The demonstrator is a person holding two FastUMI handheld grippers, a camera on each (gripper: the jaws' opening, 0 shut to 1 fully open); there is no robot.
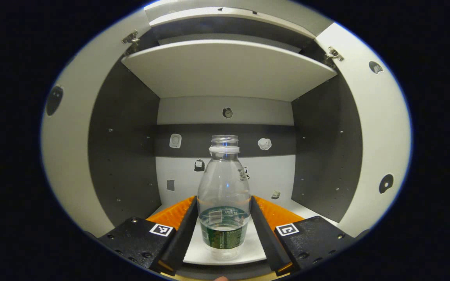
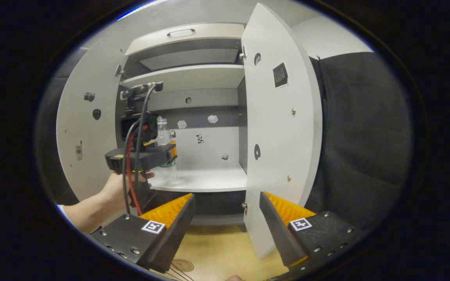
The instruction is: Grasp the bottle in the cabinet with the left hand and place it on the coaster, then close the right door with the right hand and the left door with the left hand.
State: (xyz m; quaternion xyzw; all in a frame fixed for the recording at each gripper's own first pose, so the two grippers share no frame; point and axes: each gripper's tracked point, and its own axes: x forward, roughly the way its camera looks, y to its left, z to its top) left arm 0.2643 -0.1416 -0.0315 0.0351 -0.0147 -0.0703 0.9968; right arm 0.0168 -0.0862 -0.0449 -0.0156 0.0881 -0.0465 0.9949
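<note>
A clear, capless bottle [image 1: 224, 195] with a green label stands upright on the cabinet's lower shelf [image 1: 197, 253]. My left gripper [image 1: 224, 201] is shut on it, one finger pressing each side at its widest part. In the right gripper view, the left gripper [image 2: 162, 150] reaches into the cabinet around the bottle [image 2: 163, 134], held by a hand [image 2: 108, 191]. Both doors stand open: the left door [image 2: 84, 128] and the right door [image 2: 279, 128]. My right gripper [image 2: 227, 199] is open in front of the cabinet, holding nothing. A round coaster [image 2: 182, 265] lies on the wooden table below it.
An upper shelf [image 1: 229, 70] spans the cabinet above the bottle. Small stickers dot the back wall [image 1: 264, 143]. Cables [image 2: 129, 156] run from the left gripper. The wooden table [image 2: 225, 249] lies in front of the cabinet, and black cloth [image 2: 365, 136] hangs to the right.
</note>
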